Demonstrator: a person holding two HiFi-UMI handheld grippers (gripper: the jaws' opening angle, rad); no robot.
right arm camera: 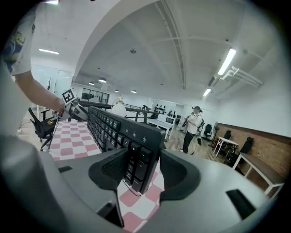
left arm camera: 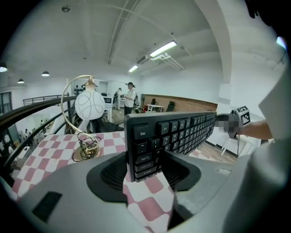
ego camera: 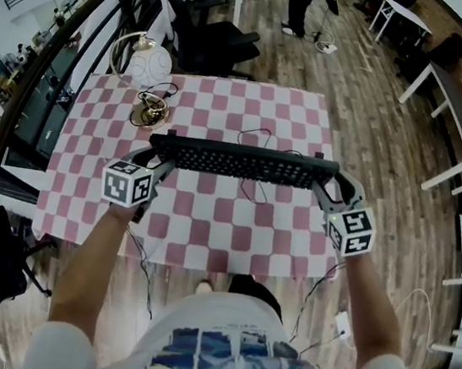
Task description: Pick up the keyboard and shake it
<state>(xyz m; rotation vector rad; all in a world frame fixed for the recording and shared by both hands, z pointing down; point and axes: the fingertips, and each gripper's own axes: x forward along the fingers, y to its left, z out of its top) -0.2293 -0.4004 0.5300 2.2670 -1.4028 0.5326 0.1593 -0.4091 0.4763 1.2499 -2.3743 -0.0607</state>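
Head view: the person is holding the black keyboard (ego camera: 243,161) level and crosswise above the red-and-white checked table (ego camera: 208,227). The left gripper (ego camera: 157,154) is clamping its left end and the right gripper (ego camera: 327,181) its right end. A thin cable (ego camera: 252,187) is trailing from the keyboard onto the cloth. Only this view is showing both ends at once and the lamp (ego camera: 150,64) standing at the table's far left corner.

Left gripper view: the left gripper (left arm camera: 145,170) is pressing both jaws on the keyboard (left arm camera: 173,134) at its Esc end, with checked cloth showing below the keyboard's lower edge. This is something the head view is not revealing. The lamp (left arm camera: 89,105) is standing beyond, and a person (left arm camera: 131,98) is standing far back in the room.

Right gripper view: the right gripper (right arm camera: 136,170) is likewise gripping the keyboard (right arm camera: 118,132) at the opposite end, jaws closed on it. The same distant person (right arm camera: 193,127) is appearing at the right.
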